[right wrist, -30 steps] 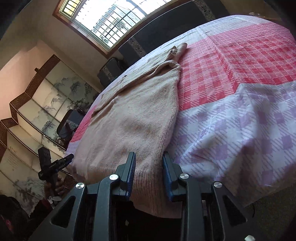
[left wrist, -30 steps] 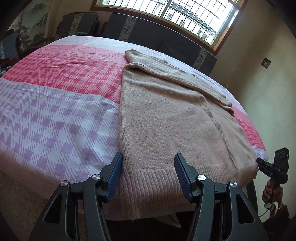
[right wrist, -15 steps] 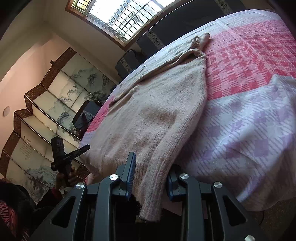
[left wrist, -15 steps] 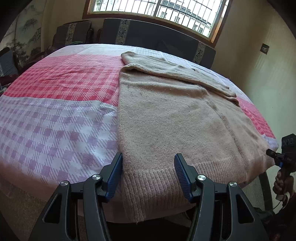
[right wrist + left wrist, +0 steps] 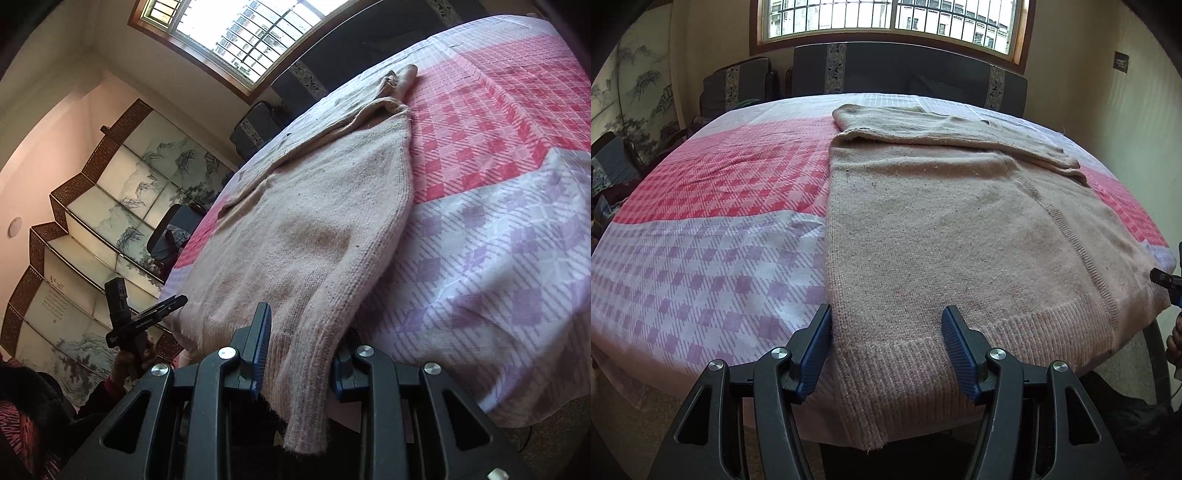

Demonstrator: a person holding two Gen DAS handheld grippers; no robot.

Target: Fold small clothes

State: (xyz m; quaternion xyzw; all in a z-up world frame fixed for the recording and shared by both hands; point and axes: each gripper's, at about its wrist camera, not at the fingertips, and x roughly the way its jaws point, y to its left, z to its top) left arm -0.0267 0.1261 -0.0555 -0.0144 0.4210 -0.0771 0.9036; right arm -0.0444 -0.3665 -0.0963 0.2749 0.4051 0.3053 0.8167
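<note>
The beige knit sweater (image 5: 945, 236) was spread flat on the checked bedsheet (image 5: 713, 236), a sleeve folded across its far end, and its ribbed hem (image 5: 897, 373) drooped over the near edge of the bed. Loads of bare sheet sat on one side of it; on the other side it ran nearly to the bed's edge, so not much room there.

The left gripper (image 5: 886, 345) hovered over one hem corner, jaws opening, the knit lying under the gap but neither pad pressing on it. The right gripper (image 5: 301, 356) had the opposite hem corner pinched in a narrow gap, fabric bunched between the pads and the tip dangling below. Each gripper showed up at the edge of the other's view.

Compared with a second before, that right corner was lifted off the sheet and draped, where it had been lying flat. The left view had squared up to the window (image 5: 890, 18) and was no longer tilted.
</note>
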